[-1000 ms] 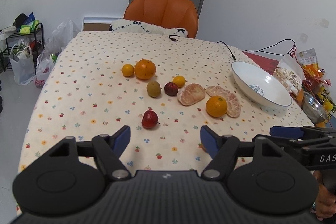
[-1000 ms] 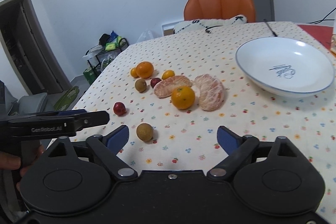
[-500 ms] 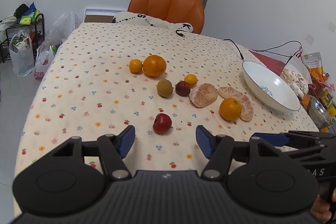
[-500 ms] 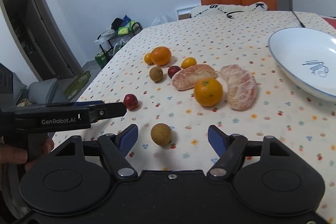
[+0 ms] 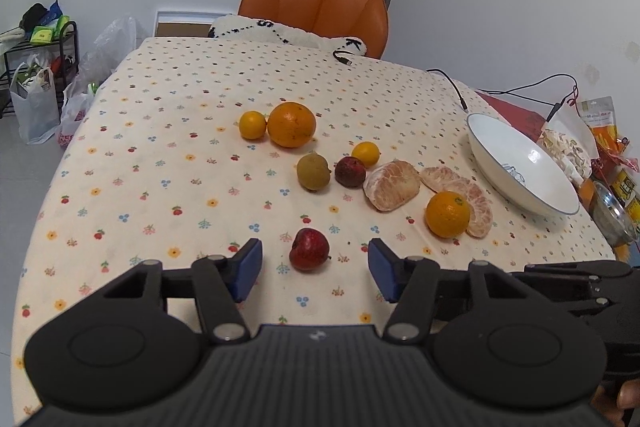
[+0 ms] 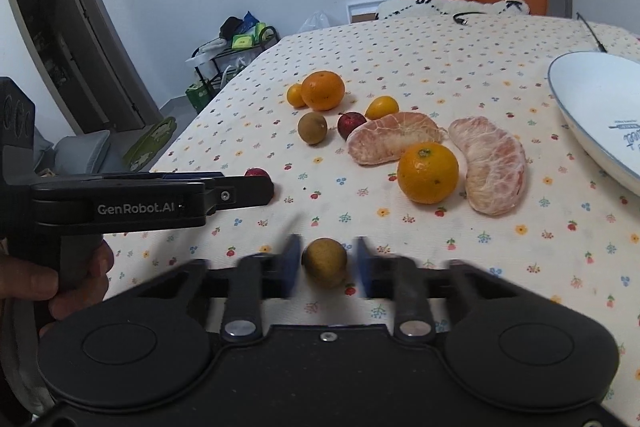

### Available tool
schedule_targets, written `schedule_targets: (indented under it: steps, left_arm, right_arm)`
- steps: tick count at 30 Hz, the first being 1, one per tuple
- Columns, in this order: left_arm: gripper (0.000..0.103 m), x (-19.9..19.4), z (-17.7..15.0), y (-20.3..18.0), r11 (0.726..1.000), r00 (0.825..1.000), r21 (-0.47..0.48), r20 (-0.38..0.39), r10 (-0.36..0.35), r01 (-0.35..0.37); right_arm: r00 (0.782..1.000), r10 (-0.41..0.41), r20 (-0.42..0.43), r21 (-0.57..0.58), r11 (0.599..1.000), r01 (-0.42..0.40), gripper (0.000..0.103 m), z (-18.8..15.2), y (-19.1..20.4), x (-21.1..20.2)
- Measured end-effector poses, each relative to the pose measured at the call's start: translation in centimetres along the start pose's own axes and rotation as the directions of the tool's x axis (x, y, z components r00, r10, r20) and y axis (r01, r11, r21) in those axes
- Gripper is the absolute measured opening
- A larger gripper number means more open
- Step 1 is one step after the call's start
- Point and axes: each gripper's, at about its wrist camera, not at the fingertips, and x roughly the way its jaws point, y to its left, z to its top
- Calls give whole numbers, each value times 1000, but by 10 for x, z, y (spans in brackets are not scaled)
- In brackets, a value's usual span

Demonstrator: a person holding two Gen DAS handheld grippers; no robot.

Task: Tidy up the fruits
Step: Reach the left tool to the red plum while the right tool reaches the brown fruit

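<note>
My left gripper (image 5: 314, 269) is open, its blue pads either side of a small red apple-like fruit (image 5: 309, 249) on the flowered tablecloth, not touching it. My right gripper (image 6: 325, 265) is closing around a brown-yellow round fruit (image 6: 325, 262); the pads are blurred and narrow gaps still show. Further on lie a large orange (image 5: 291, 124), a small orange (image 5: 252, 125), another brown fruit (image 5: 313, 171), a dark red fruit (image 5: 350, 171), a small yellow-orange fruit (image 5: 366, 153), two peeled pomelo pieces (image 5: 392, 185), an orange (image 5: 447, 214) and a white bowl (image 5: 520, 163).
An orange chair (image 5: 316, 7) and a white cushion (image 5: 288, 33) stand at the table's far end. Cables (image 5: 452, 83) lie near the bowl. Snack packets (image 5: 600, 131) and a metal bowl (image 5: 614, 219) crowd the right edge. A rack with bags (image 5: 36, 75) stands on the floor at left.
Both grippers moved forward and down. The red fruit now sits between my left pads. My right pads have narrowed sharply around the brown-yellow fruit.
</note>
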Motion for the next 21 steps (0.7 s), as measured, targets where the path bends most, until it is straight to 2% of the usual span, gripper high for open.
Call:
schedule_targets:
  steps: [6,8,10,12,21]
  left_arm:
    - [50,6,2,-4,1000,1000,13,-5,8,-8]
    - [44,9,2,-5,1000,1000,13,-11,10,-10]
    - [30,12,2,-6,1000,1000,15,-19,13,-13]
    - [21,14,1,-7,1000,999,13,-25,20,-20]
    - [21,5,10,-23,999,1000,38,14,19,-19]
  right_arm:
    - [999,-2,33,23,1000,2,23,3,-9,-9]
    - [999,-10,38,28,1000,9,23,4,-13,-12]
    - [999,-13,45,36,999,11,23,4,-16,-15]
    - [998,-17,52,42,999,15,23,5,-20,-19]
    - [996,-24,83,60,998,19,23,6,-35,-34]
